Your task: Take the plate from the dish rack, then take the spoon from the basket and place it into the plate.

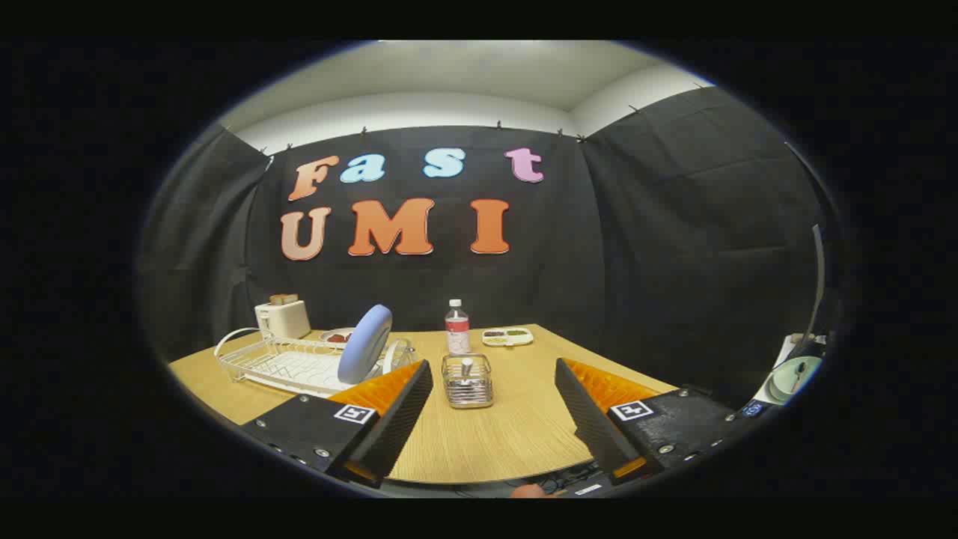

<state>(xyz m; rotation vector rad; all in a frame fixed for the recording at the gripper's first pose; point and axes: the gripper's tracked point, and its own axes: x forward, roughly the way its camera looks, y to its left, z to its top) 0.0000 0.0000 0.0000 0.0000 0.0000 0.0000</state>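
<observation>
The claw was held above the near edge of the table, its two fingers wide apart and holding nothing. It looked to me like a starting pose: far enough back that all the things could be seen between and beyond the fingers.

The plate, pale blue, stood on its edge in the rack, ahead of the left finger. It leaned a little, kept up by the wires, so its rim was free to be taken from above or from the side. I judged that the first step was not yet begun.

The basket stood just ahead, between the fingers, and the spoon stood upright in it with its handle up, which makes it easy to pinch.

Further back were a bottle behind the basket, a small tray beside it, and a toaster behind the rack.
</observation>
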